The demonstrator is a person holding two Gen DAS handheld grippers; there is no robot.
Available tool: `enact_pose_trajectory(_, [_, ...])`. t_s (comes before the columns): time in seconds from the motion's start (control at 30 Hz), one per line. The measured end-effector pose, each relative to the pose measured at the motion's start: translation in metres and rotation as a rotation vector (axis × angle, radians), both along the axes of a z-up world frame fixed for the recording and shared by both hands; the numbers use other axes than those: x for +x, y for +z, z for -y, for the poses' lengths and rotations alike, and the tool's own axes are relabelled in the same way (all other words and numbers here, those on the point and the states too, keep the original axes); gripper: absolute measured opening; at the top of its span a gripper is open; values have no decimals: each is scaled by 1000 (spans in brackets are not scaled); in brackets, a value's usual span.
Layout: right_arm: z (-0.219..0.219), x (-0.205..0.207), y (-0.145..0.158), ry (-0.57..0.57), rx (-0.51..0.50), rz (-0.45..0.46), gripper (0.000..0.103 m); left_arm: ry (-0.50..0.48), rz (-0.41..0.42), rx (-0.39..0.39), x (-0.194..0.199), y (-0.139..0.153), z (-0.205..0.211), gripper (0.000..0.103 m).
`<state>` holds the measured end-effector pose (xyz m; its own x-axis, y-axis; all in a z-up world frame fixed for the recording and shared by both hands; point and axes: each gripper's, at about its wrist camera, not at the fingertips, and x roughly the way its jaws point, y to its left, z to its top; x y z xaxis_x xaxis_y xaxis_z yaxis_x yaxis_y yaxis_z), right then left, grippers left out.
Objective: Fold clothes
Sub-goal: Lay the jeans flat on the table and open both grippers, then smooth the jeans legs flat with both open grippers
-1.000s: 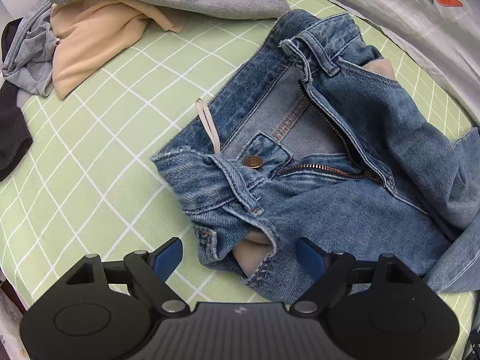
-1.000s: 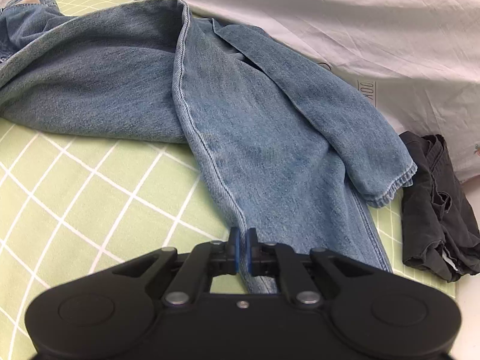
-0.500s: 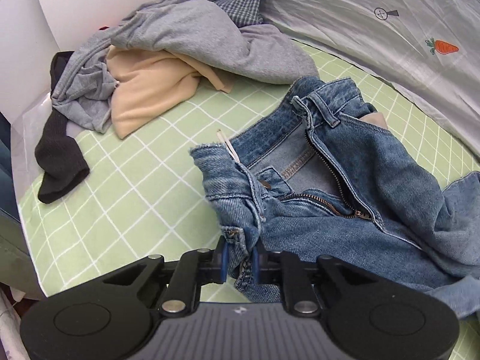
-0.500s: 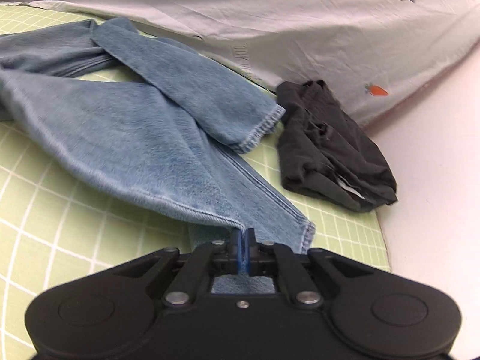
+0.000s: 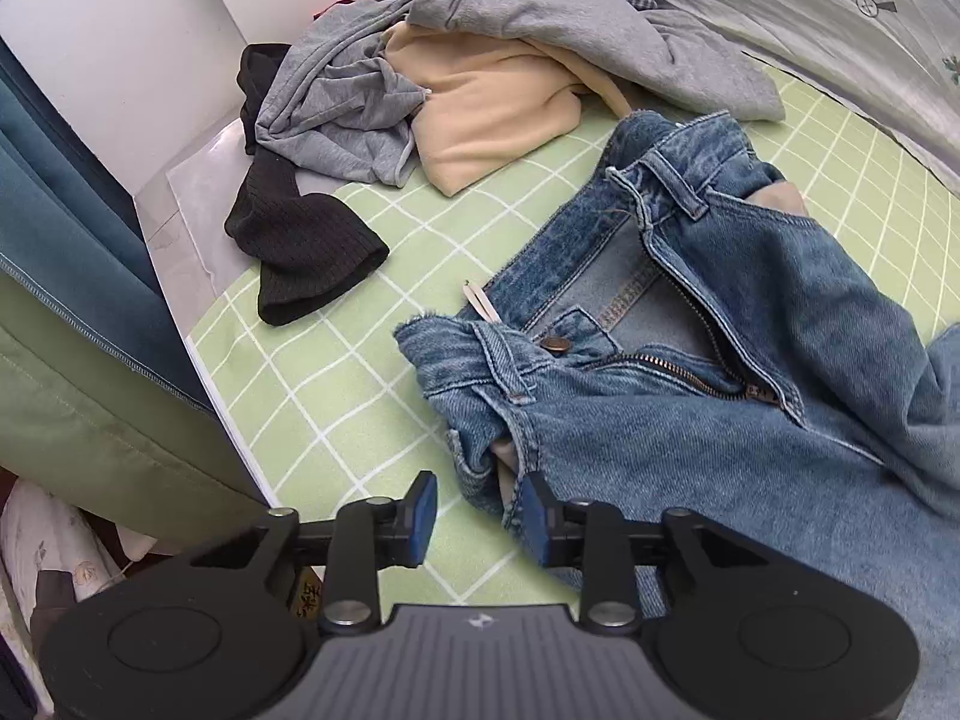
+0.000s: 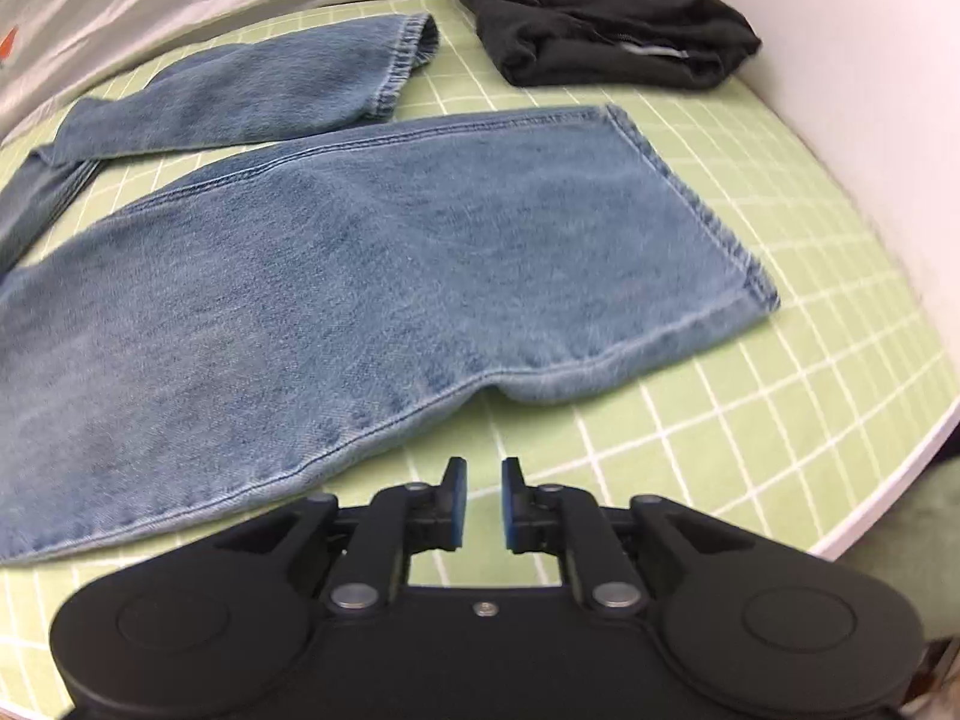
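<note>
Blue jeans lie on the green checked sheet, the fly unzipped and the waistband rumpled. My left gripper is open at the hip edge of the waistband, and a fold of denim with the pale pocket lining lies between its fingers, close to the right one. In the right wrist view one jeans leg lies flat with its hem to the right; the other leg lies behind it. My right gripper stands slightly open just in front of the leg's near seam, nothing between its fingers.
A pile of clothes lies beyond the waistband: a grey hoodie, a beige garment, a black knitted piece. A folded black garment sits past the hems. The bed edge and a teal curtain are at left, a white wall at right.
Both grippers have let go: the left opened off the waistband, the right opened off the leg. The leg now lies spread flat, and the waistband lies lower and further right.
</note>
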<state>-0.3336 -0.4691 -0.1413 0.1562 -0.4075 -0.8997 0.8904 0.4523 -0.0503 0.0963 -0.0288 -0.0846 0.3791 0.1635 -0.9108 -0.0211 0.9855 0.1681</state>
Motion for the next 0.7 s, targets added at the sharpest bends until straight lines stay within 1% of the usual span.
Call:
enact_pose_trajectory(0.03, [0,-4,1,-24,10,25,28,-7,7,-6,-5,3,2,54])
enact_pose_trajectory(0.07, [1,-9,2,-49,19,50,30,-15,13,-12,-10,6,5,57])
enact_pose_trajectory(0.1, [1,-11,4,-52,13,56,31,-38,15,-14,-15,7,11,57])
enact_pose_trajectory(0.13, [0,-14,6,-55,7,62,36,-61,17,-16,-20,9,18,57])
enact_pose_trajectory(0.17, [1,-15,7,-52,-3,54,41,-86,18,-18,-24,10,24,58])
enact_pose_trajectory(0.23, [5,-18,7,-47,-23,38,45,-155,20,-8,-36,10,44,60])
enact_pose_trajectory(0.27, [7,-22,6,-52,-21,42,48,-199,13,0,-43,10,55,61])
enact_pose_trajectory(0.33, [12,-28,4,-62,-19,48,51,-299,-16,8,-57,6,78,64])
enact_pose_trajectory(0.37, [15,-33,2,-81,-11,64,57,-364,-41,11,-64,3,91,68])
enact_pose_trajectory(0.4, [19,-38,0,-100,-2,80,62,-425,-58,17,-72,0,104,69])
enact_pose_trajectory(0.43, [23,-43,-2,-123,4,97,69,-462,-62,33,-78,-4,115,70])
enact_pose_trajectory(0.53, [40,-59,-11,-205,2,156,81,-572,-77,80,-97,-17,145,70])
enact_pose_trajectory(0.67, [70,-78,-19,-294,-39,242,81,-718,-96,144,-123,-33,185,70])
enact_pose_trajectory(0.7, [79,-79,-21,-308,-36,247,81,-752,-100,159,-129,-37,195,70])
